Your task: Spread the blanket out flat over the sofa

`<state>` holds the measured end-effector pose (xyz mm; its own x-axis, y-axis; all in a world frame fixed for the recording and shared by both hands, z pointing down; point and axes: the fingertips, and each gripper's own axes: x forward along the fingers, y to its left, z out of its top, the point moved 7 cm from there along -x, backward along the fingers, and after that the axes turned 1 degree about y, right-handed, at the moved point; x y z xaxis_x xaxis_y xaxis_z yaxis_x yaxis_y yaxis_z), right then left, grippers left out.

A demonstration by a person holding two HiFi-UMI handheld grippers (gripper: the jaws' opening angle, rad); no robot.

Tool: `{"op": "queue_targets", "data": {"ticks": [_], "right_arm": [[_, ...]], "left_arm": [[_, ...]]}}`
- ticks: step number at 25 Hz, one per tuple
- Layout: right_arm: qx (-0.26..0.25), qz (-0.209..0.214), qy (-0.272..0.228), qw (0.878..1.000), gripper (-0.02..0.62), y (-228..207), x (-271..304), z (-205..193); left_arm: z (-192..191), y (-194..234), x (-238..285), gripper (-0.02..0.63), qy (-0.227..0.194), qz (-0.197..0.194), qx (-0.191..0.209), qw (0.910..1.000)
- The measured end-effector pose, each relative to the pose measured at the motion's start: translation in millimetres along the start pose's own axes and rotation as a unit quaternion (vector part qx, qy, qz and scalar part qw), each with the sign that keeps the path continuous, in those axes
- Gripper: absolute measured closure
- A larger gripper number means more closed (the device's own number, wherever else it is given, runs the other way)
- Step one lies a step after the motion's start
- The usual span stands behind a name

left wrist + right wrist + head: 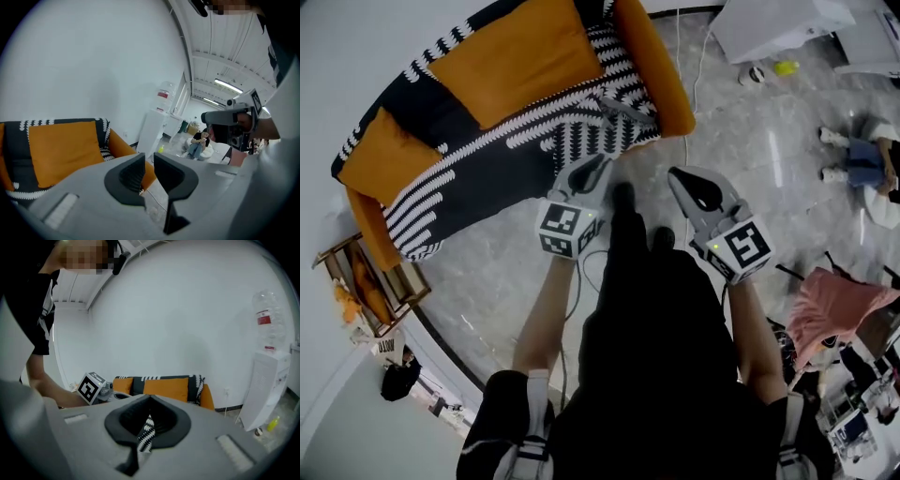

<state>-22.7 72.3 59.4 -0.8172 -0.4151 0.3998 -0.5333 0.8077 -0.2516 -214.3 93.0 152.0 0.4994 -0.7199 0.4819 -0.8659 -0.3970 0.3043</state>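
Observation:
The orange sofa [525, 56] stands ahead of me, with the black-and-white blanket [581, 131] draped over its back, seat and front. Both grippers hang above the grey floor, short of the sofa's front. My left gripper [592, 169] has a narrow gap between its jaws [149, 164], and only floor shows through it. My right gripper [686, 183] has its jaws together [149, 416], with a thin strip of black-and-white fabric [144, 437] pinched in the slit. I cannot tell whether that strip joins the blanket on the sofa.
A wooden side rack [370, 272] stands left of the sofa. A white cable [684, 84] runs across the floor by the sofa's right arm. A white water dispenser [269, 390] stands to the right. A person sits at the far right [862, 164], near a pink cloth [834, 305].

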Motion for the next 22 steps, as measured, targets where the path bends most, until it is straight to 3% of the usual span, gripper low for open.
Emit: {"op": "queue_targets", "data": {"ticks": [12, 22], "right_arm": [[0.033, -0.028, 0.045, 0.998, 0.594, -52.4, 50.2, -46.1], [0.059, -0.047, 0.070, 0.995, 0.594, -75.5, 73.1, -86.8]], "left_arm": [[-63.6, 72.5, 88.7, 0.485, 0.065, 0.014, 0.006, 0.9978], [-131.5, 109.7, 155.7, 0.420, 0.105, 0.046, 0.049, 0.9922]]}}
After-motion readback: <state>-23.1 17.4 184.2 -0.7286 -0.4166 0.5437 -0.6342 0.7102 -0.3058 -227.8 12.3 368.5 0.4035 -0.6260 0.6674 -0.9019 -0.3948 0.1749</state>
